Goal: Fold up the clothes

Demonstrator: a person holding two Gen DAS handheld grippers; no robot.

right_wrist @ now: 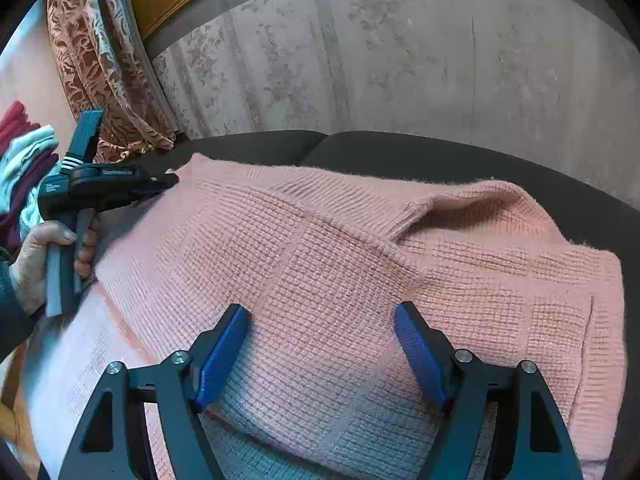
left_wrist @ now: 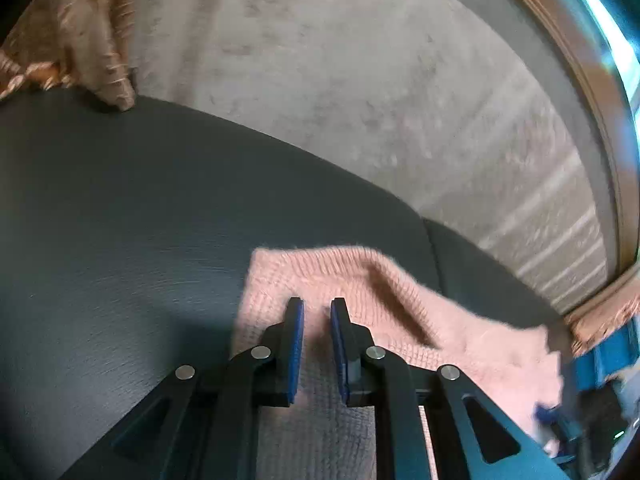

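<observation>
Right wrist: pink sweater (right_wrist: 340,264) edge near sofa (right_wrist: 400,152) back.

Both grippers (right_wrist: 320,344) have black linkage arms, silver pivot screws (right_wrist: 463,355) and blue pads (right_wrist: 218,364). The left hand (right_wrist: 36,264) wears a dark sleeve (right_wrist: 10,312).

The left gripper (left_wrist: 316,304) angles downward, its blue pads (left_wrist: 297,344) drawn close together with a narrow gap. A bare hand (right_wrist: 44,256) wraps its handle. The right gripper (right_wrist: 322,316) also tilts downward, its fingers (right_wrist: 224,356) spread wide apart.
</observation>
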